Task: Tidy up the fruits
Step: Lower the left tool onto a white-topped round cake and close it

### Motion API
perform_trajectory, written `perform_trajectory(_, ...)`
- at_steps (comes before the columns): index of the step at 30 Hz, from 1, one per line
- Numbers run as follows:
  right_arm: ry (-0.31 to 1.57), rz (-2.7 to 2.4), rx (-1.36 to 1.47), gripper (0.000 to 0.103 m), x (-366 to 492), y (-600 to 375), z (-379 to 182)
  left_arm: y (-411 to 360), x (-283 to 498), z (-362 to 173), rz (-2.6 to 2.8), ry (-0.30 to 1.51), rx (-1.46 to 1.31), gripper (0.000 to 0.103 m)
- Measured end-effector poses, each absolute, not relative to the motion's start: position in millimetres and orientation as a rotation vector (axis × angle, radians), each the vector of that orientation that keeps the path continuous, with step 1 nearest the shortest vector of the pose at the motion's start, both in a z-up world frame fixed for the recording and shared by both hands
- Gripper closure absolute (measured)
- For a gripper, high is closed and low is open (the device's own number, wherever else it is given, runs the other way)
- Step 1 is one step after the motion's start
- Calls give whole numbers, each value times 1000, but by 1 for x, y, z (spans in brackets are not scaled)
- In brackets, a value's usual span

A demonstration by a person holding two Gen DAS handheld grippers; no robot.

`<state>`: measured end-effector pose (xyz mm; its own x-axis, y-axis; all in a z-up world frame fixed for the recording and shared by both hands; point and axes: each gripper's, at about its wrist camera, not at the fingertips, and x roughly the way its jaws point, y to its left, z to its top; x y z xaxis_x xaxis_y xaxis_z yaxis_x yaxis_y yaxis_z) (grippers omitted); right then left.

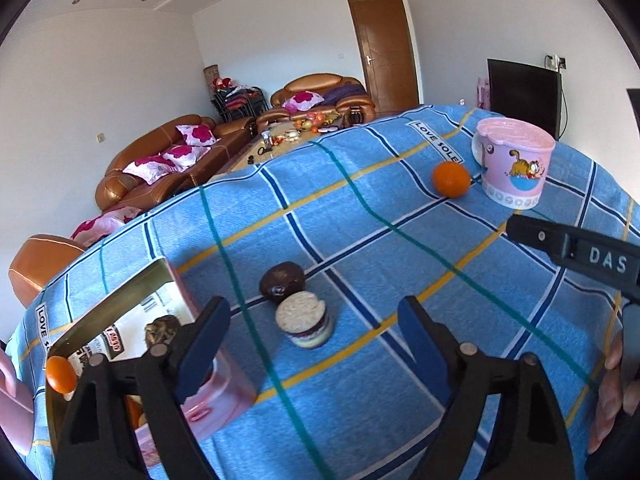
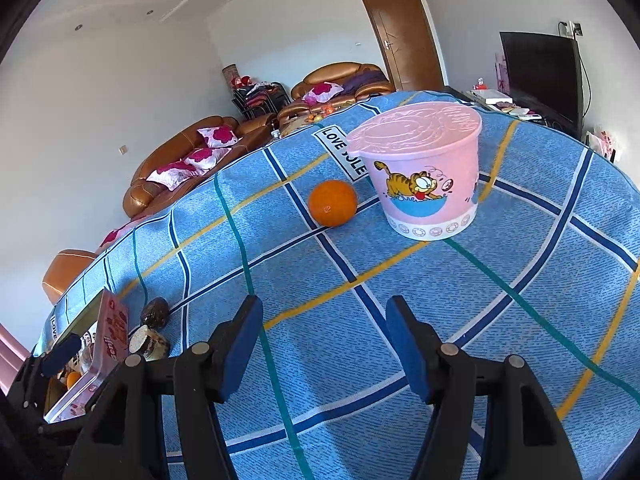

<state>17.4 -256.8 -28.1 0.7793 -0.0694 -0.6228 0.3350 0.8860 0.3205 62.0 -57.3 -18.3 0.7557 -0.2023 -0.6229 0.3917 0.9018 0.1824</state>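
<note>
An orange (image 1: pixel 451 179) (image 2: pixel 332 203) lies on the blue checked tablecloth beside a pink lidded cartoon tub (image 1: pixel 514 162) (image 2: pixel 424 168). A dark round fruit (image 1: pixel 283 282) (image 2: pixel 155 312) sits close to a round layered snack (image 1: pixel 306 320) (image 2: pixel 149 344). My left gripper (image 1: pixel 313 304) is open, with the snack just beyond its tips and nothing between the pads. To its left an open pink box (image 1: pixel 224 392) (image 2: pixel 112 332) holds a second orange (image 1: pixel 61 374) and other items. My right gripper (image 2: pixel 323 302) is open over bare cloth, short of the orange and tub.
The tablecloth (image 2: pixel 400 320) falls away at the far edge. Brown sofas (image 1: pixel 160 160), a cluttered coffee table, a door and a dark television (image 2: pixel 540 76) lie beyond. One finger (image 1: pixel 560 240) of the right gripper and a person's hand (image 1: pixel 612 392) show at the right of the left wrist view.
</note>
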Motion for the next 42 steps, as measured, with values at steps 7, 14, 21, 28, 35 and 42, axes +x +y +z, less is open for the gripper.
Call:
perform_trajectory(7,641,-220,520,37,14,-271,-29,-83,92,-35,-193,786,271,37)
perform_trajectory(14,637,-203,582,37,12,-280,-29,-109,100,-47,29,800,354,39)
perform_trajectory(21,630,-218,619,37,8,-289,-31,-114,104,-48,202,815,341,36)
perform_trajectory(28,643,-213,625,37,10,-290,-33,-88,116,-50,267,858,251,34)
perform_trajectory(35,635,-228,632,37,8,-293,-32,-101,111,-52,222,864,277,56)
perform_trajectory(42,640,-232,635,37,8,-294,-33,-95,116,-50,191,877,240,55)
